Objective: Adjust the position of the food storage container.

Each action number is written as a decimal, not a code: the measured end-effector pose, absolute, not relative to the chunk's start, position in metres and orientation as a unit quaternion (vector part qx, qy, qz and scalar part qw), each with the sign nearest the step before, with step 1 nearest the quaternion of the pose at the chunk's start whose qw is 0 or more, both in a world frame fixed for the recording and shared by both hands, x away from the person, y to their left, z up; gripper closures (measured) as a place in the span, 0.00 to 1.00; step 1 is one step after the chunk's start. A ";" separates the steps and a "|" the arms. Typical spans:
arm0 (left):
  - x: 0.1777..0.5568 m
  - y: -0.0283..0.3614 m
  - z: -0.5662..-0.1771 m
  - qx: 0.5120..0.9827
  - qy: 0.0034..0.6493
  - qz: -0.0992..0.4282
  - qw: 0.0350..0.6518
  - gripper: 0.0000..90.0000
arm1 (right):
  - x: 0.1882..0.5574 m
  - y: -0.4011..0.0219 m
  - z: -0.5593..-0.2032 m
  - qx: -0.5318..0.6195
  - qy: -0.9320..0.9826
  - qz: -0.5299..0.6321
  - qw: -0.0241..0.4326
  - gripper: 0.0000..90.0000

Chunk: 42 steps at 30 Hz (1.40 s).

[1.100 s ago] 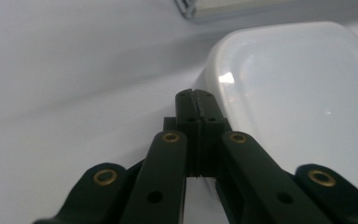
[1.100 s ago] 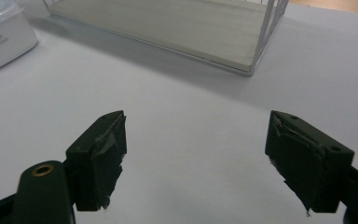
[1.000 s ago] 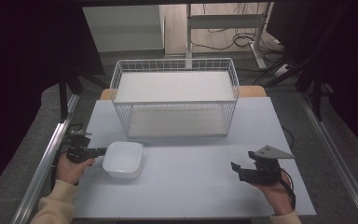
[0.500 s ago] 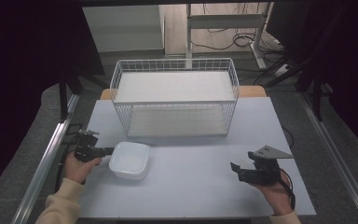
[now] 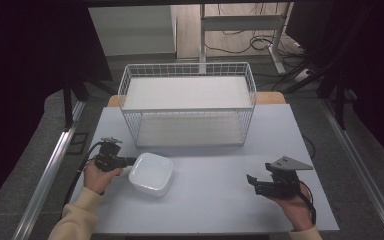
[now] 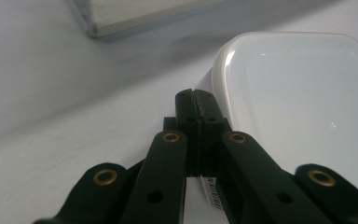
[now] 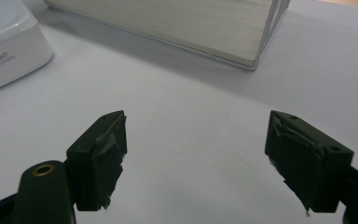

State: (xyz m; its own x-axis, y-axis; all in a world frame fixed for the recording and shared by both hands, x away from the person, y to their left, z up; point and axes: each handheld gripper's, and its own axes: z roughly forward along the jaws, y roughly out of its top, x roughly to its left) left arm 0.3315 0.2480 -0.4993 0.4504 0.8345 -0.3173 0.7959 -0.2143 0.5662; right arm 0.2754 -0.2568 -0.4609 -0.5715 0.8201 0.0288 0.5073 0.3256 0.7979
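Observation:
A white, rounded-square lidded container [image 5: 151,173] lies on the pale table, left of centre. My left gripper [image 5: 128,161] is shut, with its tips against the container's left side. In the left gripper view the closed jaws [image 6: 196,97] meet the container [image 6: 298,93] at its edge, and nothing is between them. My right gripper [image 5: 252,181] rests low at the table's right front, held in a hand, with its jaws wide open and empty. Its own view shows the gripper [image 7: 198,135] over bare table, the container [image 7: 4,42] at far left.
A white wire basket [image 5: 187,102] with a pale board inside stands across the back of the table [image 5: 220,205]. It also appears as the basket [image 7: 177,28] ahead of the right gripper. Dark floor and metal rails flank the table.
The left hand has moved right with its shut gripper, and the white container has slid right along the table with it. The right gripper has stayed put.

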 end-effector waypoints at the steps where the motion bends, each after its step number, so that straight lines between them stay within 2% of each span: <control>1: 0.332 0.244 -0.499 0.781 0.520 0.028 0.344 1.00 | 0.275 -0.257 -0.461 0.420 0.790 0.401 0.195 0.23; 28: 0.342 0.155 -0.493 0.832 0.441 -0.002 0.337 1.00 | 0.275 -0.256 -0.462 0.422 0.791 0.397 0.195 0.23; 35: 0.340 0.151 -0.493 0.838 0.427 -0.009 0.339 1.00 | 0.275 -0.257 -0.462 0.423 0.791 0.396 0.196 0.23; 42: 0.325 0.177 -0.469 0.831 0.439 0.038 0.340 1.00 | 0.275 -0.258 -0.462 0.425 0.790 0.397 0.195 0.23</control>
